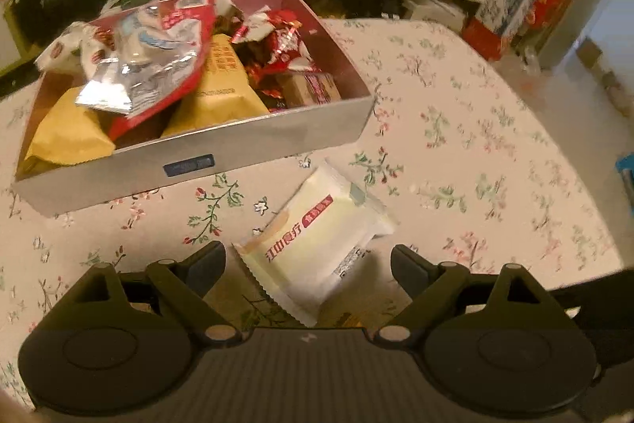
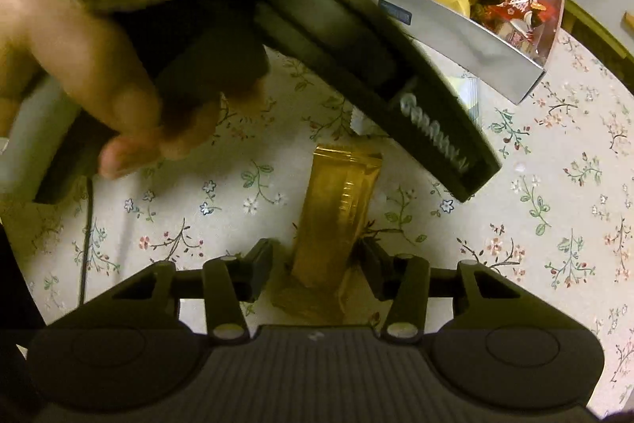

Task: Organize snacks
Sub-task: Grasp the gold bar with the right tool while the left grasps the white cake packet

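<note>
Snacks remain loose on the floral tablecloth [image 1: 455, 129]. Right gripper [image 2: 317, 260] straddles the gold bar [image 2: 337, 209], jaws narrowed around it; pad contact cannot be confirmed. Left gripper [image 1: 307, 260] is spread wide around the white packet [image 1: 317, 240], positioned for pickup; red Chinese lettering, not legible. Beyond, the grey box [image 1: 245, 149] holds collected packets

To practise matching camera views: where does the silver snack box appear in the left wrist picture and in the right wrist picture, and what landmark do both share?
Left wrist: silver snack box at upper left, beyond the white packet.
Right wrist: upper right, partly behind the left gripper's dark body.
Shared landmark: the blue label on its front wall.
</note>
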Motion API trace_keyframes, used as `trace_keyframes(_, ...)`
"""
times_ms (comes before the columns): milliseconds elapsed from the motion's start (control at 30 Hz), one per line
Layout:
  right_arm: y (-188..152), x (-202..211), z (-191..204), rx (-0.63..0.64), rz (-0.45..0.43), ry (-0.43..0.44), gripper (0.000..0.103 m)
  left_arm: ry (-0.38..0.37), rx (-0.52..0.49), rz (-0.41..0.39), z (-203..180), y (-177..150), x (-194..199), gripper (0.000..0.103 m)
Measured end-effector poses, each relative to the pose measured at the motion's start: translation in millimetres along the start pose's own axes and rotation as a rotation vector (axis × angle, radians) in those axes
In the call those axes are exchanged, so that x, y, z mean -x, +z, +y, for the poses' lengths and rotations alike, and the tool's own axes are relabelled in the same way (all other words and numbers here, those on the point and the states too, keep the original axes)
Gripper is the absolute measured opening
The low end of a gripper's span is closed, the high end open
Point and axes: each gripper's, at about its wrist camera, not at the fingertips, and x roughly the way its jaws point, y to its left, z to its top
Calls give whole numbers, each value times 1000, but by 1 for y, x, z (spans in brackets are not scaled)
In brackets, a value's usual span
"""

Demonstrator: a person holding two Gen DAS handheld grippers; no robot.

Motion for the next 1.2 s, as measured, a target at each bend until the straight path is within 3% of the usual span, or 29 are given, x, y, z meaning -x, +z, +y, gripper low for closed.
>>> trace_keyframes(33, 0, 0, 0, -6, -3, -3, 40, 15, -22, -2, -4, -1, -2, 92)
trace_keyframes(100, 2, 0, -2, -13, -3, -13, 32, 35, -47, 8, -9, -3, -6, 72)
trace_keyframes(233, 3, 1, -5, -39, 13, -15, 29, 46, -76, -10, -15, -5, -6, 55)
trace_keyframes(333, 4, 3, -9, -45, 21, -24, 29, 66, -71, -18, -11, -4, -1, 27)
trace_keyframes(367, 4, 3, -9, -49, 22, -28, 29, 66, -66, -16, -9, -4, 0, 11)
trace_keyframes(400, 4, 4, -11, -57, 23, -32, 29, 65, -60, -12, -8, -4, 0, 3)
trace_keyframes(633, 1, 14, -37, -162, 10, -61, 29, 0, 9, -28, 6, 0, 11, 1)
trace_keyframes(733, -2, 23, -53, -217, -6, -72, 29, -44, 26, -37, 14, 3, 19, 2)
trace_keyframes(867, 0, 35, -72, -299, -48, -84, 29, -41, 46, -46, 19, 6, 23, 11)
trace_keyframes(933, -1, 43, -84, -341, -76, -95, 29, -45, 36, -53, 16, 7, 24, 23)
trace_keyframes(1000, -4, 49, -87, -373, -97, -112, 29, -35, 10, -69, 9, 9, 24, 59)
trace_keyframes(1100, -5, 59, -99, -434, -127, -147, 29, 31, -42, -108, -3, 10, 19, 92)
trace_keyframes(1200, -6, 65, -110, -502, -157, -173, 29, 38, -27, -93, -11, 15, 8, 96)
